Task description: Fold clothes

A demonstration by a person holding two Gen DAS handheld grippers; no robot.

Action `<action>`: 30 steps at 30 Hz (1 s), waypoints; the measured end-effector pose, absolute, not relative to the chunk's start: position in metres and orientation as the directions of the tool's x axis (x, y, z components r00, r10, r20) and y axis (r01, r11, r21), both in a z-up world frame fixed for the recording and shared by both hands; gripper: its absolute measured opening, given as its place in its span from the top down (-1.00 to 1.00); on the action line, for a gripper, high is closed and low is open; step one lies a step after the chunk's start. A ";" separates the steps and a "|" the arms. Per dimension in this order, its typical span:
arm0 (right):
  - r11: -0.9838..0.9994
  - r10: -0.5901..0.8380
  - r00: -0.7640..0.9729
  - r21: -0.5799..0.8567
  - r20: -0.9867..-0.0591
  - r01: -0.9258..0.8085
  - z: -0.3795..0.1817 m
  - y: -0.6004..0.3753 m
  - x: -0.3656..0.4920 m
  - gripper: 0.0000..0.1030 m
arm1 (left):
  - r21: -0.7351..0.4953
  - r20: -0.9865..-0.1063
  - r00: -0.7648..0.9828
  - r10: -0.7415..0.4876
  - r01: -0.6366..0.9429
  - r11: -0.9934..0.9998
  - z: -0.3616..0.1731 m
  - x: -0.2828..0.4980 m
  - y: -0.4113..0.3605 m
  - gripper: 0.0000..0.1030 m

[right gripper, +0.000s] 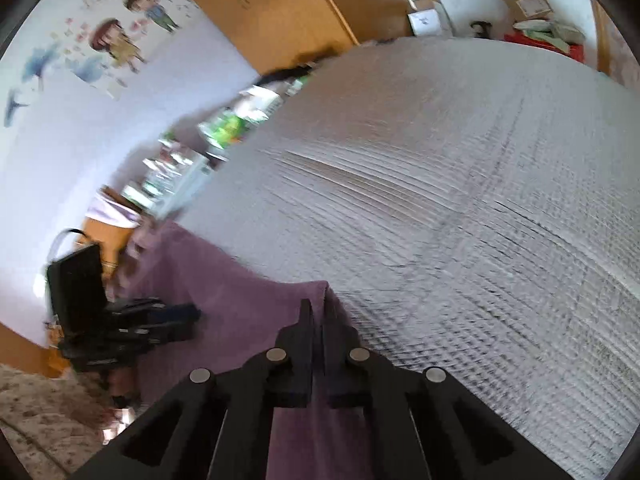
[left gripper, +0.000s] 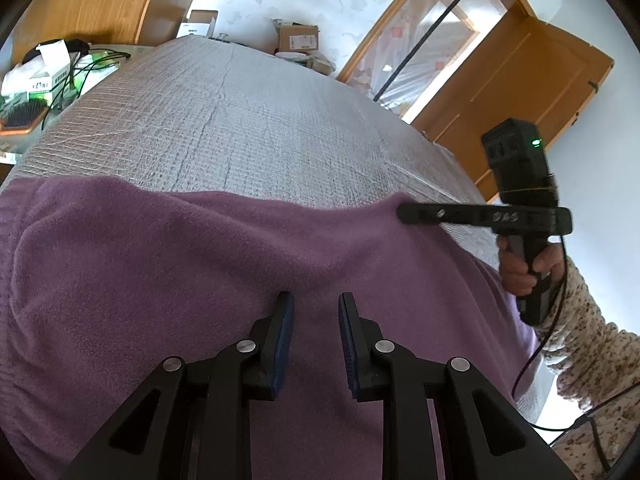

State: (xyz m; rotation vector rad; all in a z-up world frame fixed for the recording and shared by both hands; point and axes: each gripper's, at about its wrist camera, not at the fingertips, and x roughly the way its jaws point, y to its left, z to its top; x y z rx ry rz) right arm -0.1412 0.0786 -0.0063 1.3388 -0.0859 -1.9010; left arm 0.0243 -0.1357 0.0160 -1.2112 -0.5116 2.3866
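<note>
A purple fleece garment [left gripper: 168, 280] lies over the near part of a grey quilted surface [left gripper: 240, 120]. My left gripper [left gripper: 316, 304] is open just above the middle of the garment, its blue pads [left gripper: 285, 332] apart with only flat cloth showing between them. In the left wrist view my right gripper [left gripper: 404, 213] reaches in from the right onto the garment's far right corner. In the right wrist view, which is blurred, the right gripper [right gripper: 318, 306] is shut on that corner of the purple garment [right gripper: 240, 300], with a strip of cloth running between its fingers. The left gripper [right gripper: 192, 316] shows at the left.
A person's hand [left gripper: 520, 272] in a speckled sleeve [left gripper: 592, 344] holds the right gripper's handle, and a black cable [left gripper: 536, 356] hangs from it. A cluttered desk [left gripper: 44, 80] borders the surface on the left. Cardboard boxes [left gripper: 298, 38] stand beyond it. A wooden door [left gripper: 520, 80] is at the right.
</note>
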 end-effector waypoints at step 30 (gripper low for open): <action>-0.800 -0.486 -0.325 0.264 -0.811 0.538 0.007 0.151 -0.092 0.95 | -0.485 -0.677 -0.542 0.498 -0.181 -0.856 0.016 0.021 -0.119 0.54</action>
